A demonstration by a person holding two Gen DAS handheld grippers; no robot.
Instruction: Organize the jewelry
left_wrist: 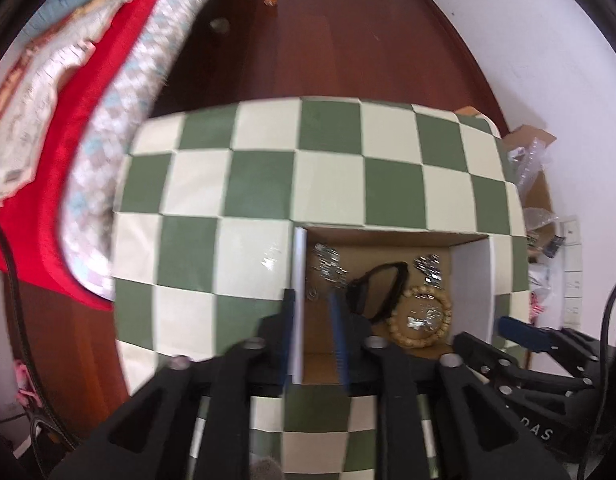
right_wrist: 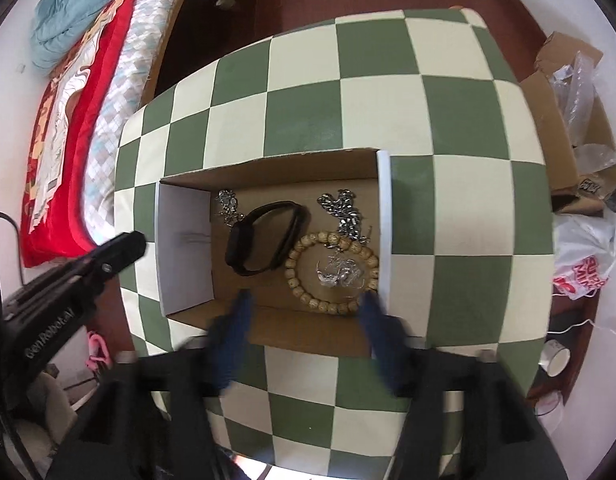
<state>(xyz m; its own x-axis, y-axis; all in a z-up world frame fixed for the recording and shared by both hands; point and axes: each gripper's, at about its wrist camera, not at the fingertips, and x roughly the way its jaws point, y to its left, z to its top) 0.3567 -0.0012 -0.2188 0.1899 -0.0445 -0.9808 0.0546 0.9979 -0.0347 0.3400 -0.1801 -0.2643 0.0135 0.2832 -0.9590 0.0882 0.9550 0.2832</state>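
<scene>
Working into the cardboard box at centre frame, we should lower the right gripper, jaws apart and empty, squarely over the wooden bead bracelet (silver pieces lie inside its ring). Our left gripper straddles the box's white wall, slightly parted, gripping nothing. Blur hides both fingertips; the tangled chains defy counting.

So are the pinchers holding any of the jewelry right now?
No, neither holds anything. The left gripper stands open astride the box's white wall, and the right gripper stands open above the bead bracelet.
</scene>
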